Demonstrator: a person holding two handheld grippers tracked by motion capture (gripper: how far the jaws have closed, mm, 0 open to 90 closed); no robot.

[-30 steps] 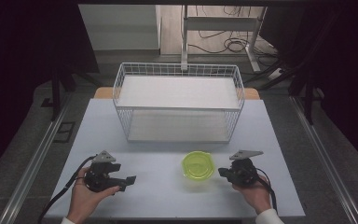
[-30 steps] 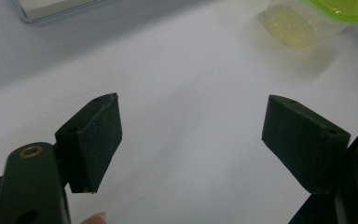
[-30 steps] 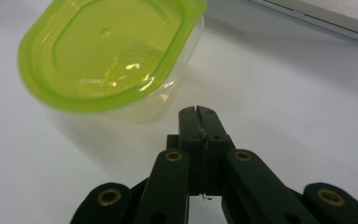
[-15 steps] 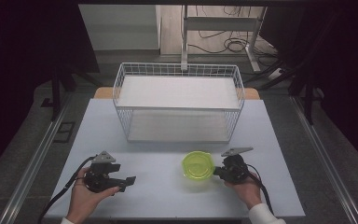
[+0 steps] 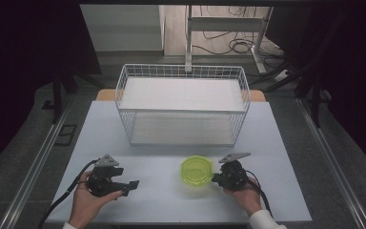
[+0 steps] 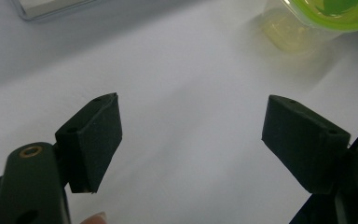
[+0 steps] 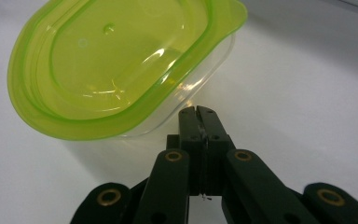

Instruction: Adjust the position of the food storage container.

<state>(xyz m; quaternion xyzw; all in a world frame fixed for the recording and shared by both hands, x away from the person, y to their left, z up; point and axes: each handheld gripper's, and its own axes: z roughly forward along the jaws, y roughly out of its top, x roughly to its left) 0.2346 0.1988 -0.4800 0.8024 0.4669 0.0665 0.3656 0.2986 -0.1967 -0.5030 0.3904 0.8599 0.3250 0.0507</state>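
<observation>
One table [image 5: 286, 143], pale top, bearing three kinds of item. One wire basket [image 5: 183, 105], white, rectangular, standing at the far middle of the table with its floor bare. One container [image 5: 196, 171], clear-walled with a lime-green lid seated on it, standing on the near middle of the table, in front of the basket and well apart from it. Two hand-held grippers, each in one hand of a person whose forearms enter from the near edge. Left gripper [image 5: 132, 184]: held low over the near left of the table, jaws spread wide with nothing between them; the left gripper view shows bare table between the two black pads [image 6: 95, 140] and the container [image 6: 324, 21] off at the upper right, well apart from that gripper. Right gripper [image 5: 214, 178]: just beside the container on its right side, jaws pressed fully together with nothing in them. In the right gripper view the closed tips [image 7: 199, 113] sit right at the clear wall beneath the overhanging green lid [image 7: 121, 60]; whether they actually touch the wall cannot be told.
</observation>
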